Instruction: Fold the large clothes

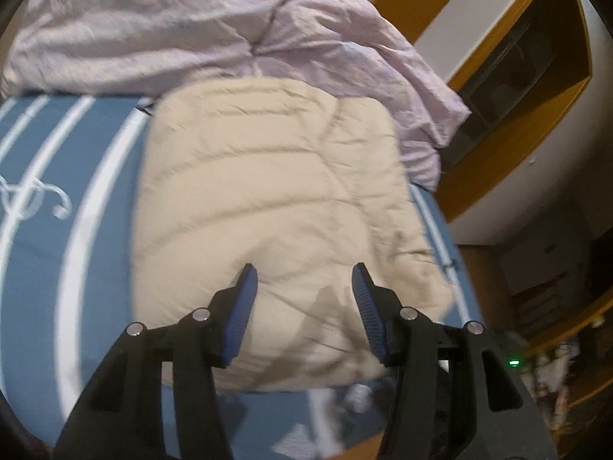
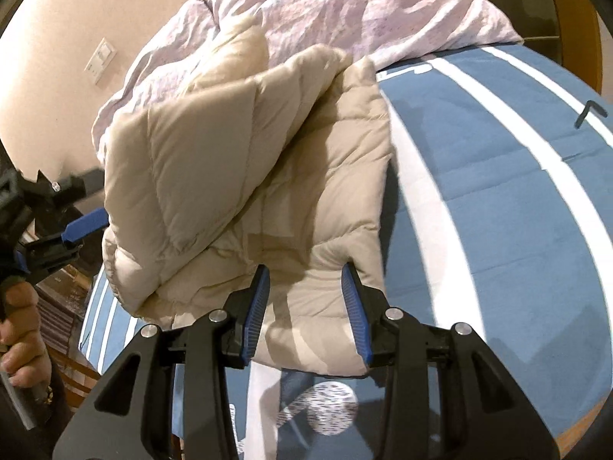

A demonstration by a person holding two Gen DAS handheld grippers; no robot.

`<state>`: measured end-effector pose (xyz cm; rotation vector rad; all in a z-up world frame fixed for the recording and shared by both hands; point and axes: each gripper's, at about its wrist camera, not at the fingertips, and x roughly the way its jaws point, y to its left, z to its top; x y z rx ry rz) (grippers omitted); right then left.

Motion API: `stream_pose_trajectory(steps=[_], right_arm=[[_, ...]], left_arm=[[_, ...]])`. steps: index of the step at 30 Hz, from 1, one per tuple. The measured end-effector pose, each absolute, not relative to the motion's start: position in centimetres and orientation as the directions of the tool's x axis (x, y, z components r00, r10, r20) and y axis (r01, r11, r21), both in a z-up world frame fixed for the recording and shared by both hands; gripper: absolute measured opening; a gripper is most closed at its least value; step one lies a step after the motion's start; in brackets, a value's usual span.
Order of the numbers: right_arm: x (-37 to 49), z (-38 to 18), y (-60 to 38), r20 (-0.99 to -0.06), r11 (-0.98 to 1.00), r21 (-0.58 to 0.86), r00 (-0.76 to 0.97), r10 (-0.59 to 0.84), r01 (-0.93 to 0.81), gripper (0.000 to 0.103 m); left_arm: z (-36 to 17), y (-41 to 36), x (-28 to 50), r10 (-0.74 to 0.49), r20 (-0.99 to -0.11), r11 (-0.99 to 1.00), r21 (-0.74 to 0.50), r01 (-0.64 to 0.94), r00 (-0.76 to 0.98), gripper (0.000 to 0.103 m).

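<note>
Lying in the frame's middle on the blue striped bed [image 1: 76, 199], the beige puffer jacket [image 1: 268, 176] is springing up — both left claw [image 1: 302, 306] and right claw [image 2: 304, 303] are hovering wide, gripping nothing, so its puffy fold may be slipping open.

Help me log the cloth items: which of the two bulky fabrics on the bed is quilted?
The beige puffer jacket, stitched into padded channels and lying on the blue striped sheet. The lilac duvet behind it is only crumpled.
</note>
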<state>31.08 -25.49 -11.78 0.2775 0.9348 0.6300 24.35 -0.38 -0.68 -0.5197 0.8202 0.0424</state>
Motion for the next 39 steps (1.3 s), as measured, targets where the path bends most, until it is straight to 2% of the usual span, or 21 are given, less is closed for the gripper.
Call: stream_pose_trajectory(steps=[6,9,14,18,26,39], right_arm=[[31.5,-10.7,-27.1,-0.66,0.823,0.449,0.492,0.568,-0.348,0.043],[32.2,-10.3,-28.0,-0.649,0.828,0.459,0.514,0.56,-0.323,0.044],[32.7,-8.2,-28.8,-0.61,0.82,0.468,0.551,0.57,-0.331,0.044],[32.6,-6.1,-28.2,-0.573,0.808,0.463,0.572,0.587,-0.365,0.044],[32.7,-2.6,-26.0,-0.51,0.781,0.444,0.592,0.624,-0.44,0.044],[34.6,-4.1,-21.0,-0.585,0.81,0.363,0.564,0.583,-0.461,0.042]], left_arm=[[-1.1,2.3,24.2,0.038,-0.724,0.9,-0.275,-0.339,0.689,0.054],[-2.2,3.8,24.8,0.087,-0.738,0.886,-0.249,-0.39,0.669,0.055],[-4.3,4.4,25.4,0.053,-0.759,0.882,-0.269,-0.387,0.649,0.055],[-5.5,3.4,26.0,-0.021,-0.758,0.886,-0.316,-0.34,0.652,0.054],[-6.8,1.2,26.3,-0.049,-0.757,0.914,-0.297,-0.276,0.651,0.054],[-8.2,0.3,25.4,-0.09,-0.765,0.938,-0.281,-0.205,0.638,0.054]])
